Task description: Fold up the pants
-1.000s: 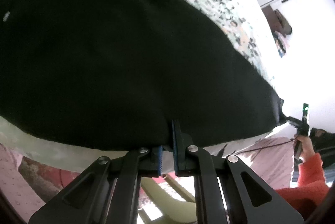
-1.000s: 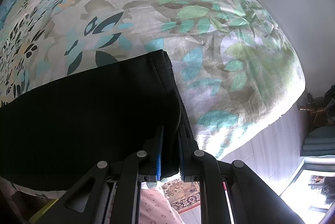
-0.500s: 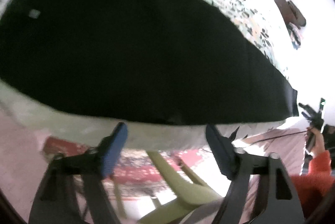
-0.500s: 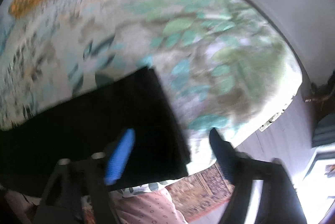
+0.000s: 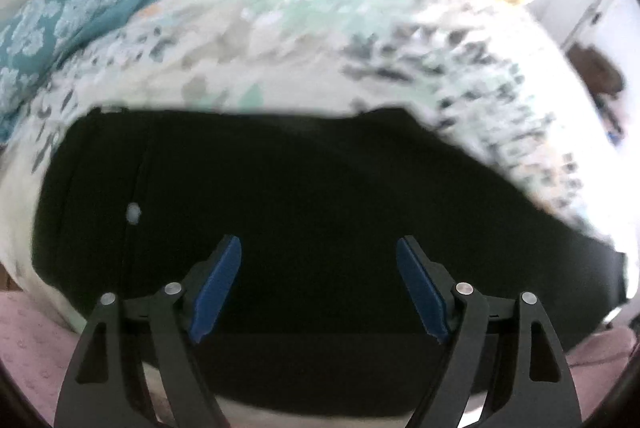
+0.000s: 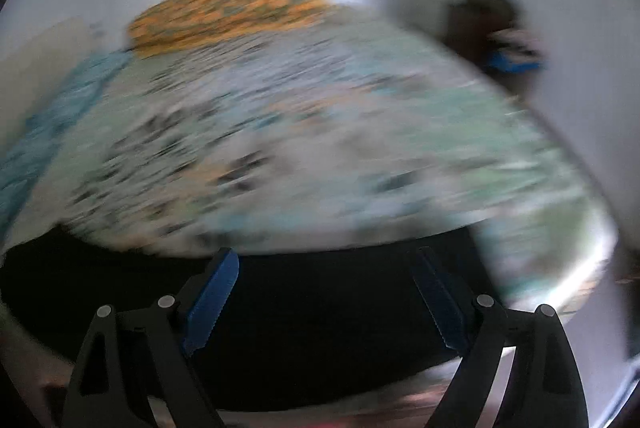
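Left wrist view shows the black pants (image 5: 304,196) spread flat on the bed (image 5: 288,28), their long axis running side to side across the frame, with a pale button near the left end. The left tool (image 5: 319,278) hangs just above the near part of the cloth, fingers spread wide and gripping nothing. In the blurred right wrist view, the right tool (image 6: 324,294) is likewise wide apart and empty, angled more toward the far wall, with only the near band of the pants (image 6: 320,328) under it. Both tools sit over the near long edge, so either could take it; the left looks better placed, pointing down at the cloth.
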A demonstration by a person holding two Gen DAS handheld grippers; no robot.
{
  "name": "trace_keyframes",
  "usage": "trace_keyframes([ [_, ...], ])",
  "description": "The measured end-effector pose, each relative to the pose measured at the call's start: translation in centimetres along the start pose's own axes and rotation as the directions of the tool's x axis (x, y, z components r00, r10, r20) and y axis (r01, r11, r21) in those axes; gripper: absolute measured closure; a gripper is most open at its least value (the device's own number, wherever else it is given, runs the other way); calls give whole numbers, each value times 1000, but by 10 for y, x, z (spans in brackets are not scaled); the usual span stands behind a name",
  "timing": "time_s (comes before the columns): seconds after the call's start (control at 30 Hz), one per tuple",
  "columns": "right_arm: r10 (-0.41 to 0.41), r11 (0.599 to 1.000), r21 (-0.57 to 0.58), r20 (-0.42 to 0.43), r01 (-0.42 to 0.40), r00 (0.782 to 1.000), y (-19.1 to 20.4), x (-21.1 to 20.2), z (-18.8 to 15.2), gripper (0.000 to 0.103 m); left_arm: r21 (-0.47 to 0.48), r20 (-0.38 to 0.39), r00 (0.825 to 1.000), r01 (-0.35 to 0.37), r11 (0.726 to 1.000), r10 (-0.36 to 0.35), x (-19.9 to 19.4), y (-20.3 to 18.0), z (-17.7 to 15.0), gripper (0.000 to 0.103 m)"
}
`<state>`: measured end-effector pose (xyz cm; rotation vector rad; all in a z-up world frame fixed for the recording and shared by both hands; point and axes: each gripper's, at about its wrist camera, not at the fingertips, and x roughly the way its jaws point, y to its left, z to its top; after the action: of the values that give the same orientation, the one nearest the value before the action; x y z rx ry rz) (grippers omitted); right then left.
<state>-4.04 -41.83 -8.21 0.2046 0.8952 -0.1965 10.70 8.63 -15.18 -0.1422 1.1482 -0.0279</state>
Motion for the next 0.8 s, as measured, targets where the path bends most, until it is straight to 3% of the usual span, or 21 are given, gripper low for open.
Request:
trace_keyframes([
  [0.1, 38, 998, -38, -100, -42, 994, 36, 41, -27, 15, 17, -43, 999, -33, 999, 34, 19, 6, -15, 22],
  [0.2, 52, 998, -34, -230, -62, 972, 49, 70, -39, 15, 117, -51, 995, -75, 990, 81, 18, -2, -24, 21],
  [0.27, 26, 997, -62, -195, -38, 981, 54, 65, -39, 15, 108, -63, 995, -69, 992, 76, 12, -1, -29, 21],
  [0.33, 28, 995, -94, -149, -42, 988, 57, 56, -38, 15, 19, -27, 1000, 12, 1000, -12, -8, 8, -28, 23],
  [0.37, 42, 992, -112, -137, -58, 990, 63, 52, -36, 15, -29, 27, 996, 89, 996, -88, -23, 17, -26, 23],
  [0.47, 163, 977, -108, -168, -183, 972, 93, 51, -21, 15, -44, 127, 986, 115, 992, -108, -38, 26, -17, 16],
  [0.53, 298, 946, -66, -203, -317, 933, 125, 56, -5, 15, -41, 118, 990, 80, 996, -75, -30, 31, -13, 17],
  [0.57, 379, 918, -39, -216, -396, 900, 146, 58, 5, 15, -50, 82, 995, 56, 997, -52, -19, 35, -14, 17],
  [0.6, 464, 878, -6, -230, -478, 855, 172, 63, 17, 15, -60, 54, 998, 39, 997, -36, -11, 37, -15, 20],
  [0.67, 615, 780, 73, -271, -622, 740, 229, 79, 40, 15, -94, -24, 1000, 7, 996, -9, 7, 45, -20, 24],
  [0.73, 705, 696, 163, -338, -699, 623, 288, 107, 53, 15, -84, -20, 1000, 3, 996, -5, 7, 45, -24, 24],
  [0.8, 739, 651, 211, -394, -729, 546, 339, 138, 59, 15, -59, -31, 999, -19, 998, 17, 6, 42, -27, 24],
])
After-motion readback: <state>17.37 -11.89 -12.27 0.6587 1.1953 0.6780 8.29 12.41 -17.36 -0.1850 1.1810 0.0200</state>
